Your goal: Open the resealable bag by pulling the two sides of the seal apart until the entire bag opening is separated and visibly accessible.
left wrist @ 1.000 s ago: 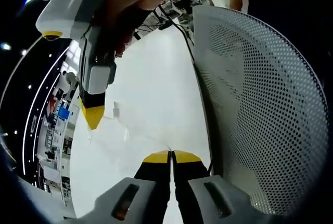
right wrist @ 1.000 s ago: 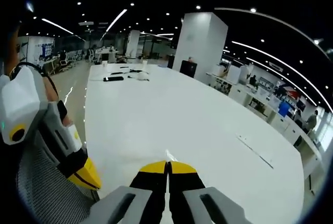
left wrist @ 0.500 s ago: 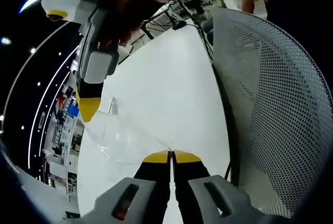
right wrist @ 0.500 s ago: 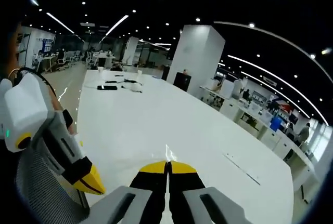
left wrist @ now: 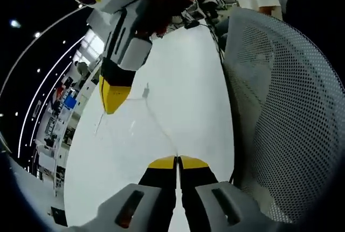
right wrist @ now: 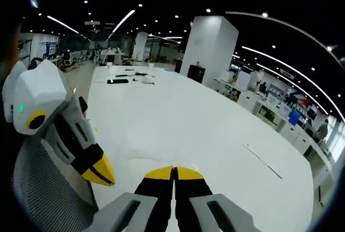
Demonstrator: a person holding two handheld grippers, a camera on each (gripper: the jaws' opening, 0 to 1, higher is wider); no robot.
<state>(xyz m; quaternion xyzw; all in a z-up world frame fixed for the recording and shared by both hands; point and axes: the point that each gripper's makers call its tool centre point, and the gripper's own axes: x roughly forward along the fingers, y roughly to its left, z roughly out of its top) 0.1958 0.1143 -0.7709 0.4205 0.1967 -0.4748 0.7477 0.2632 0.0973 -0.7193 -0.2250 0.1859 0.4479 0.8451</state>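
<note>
While the left gripper (left wrist: pixel 177 162) is keeping its yellow-tipped fingers (left wrist: pixel 161 163) pressed together on one edge of the clear bag (left wrist: pixel 141 118), the film is running up from that pinch toward the right gripper (left wrist: pixel 114 95), which is coming into the left gripper view from above with its yellow tip at the bag's other side. In the right gripper view that gripper's fingers (right wrist: pixel 186 174) are likewise lying pressed together with no gap; the film is too faint there to be sure, but they are most likely pinching the opposite lip. The bag is hanging between the two tips above the white surface (right wrist: pixel 178 119), nearly invisible apart from a few crease lines, so how much of the seal is parted I cannot tell. To do this step well, I judge that the person should be drawing the two grippers straight away from each other, squarely across the seal, steadily and not in a jerk, holding both pinches firm so the thin film is not slipping out. A mesh chair (left wrist: pixel 285 113) is standing just beside the surface, close to the left gripper.
</note>
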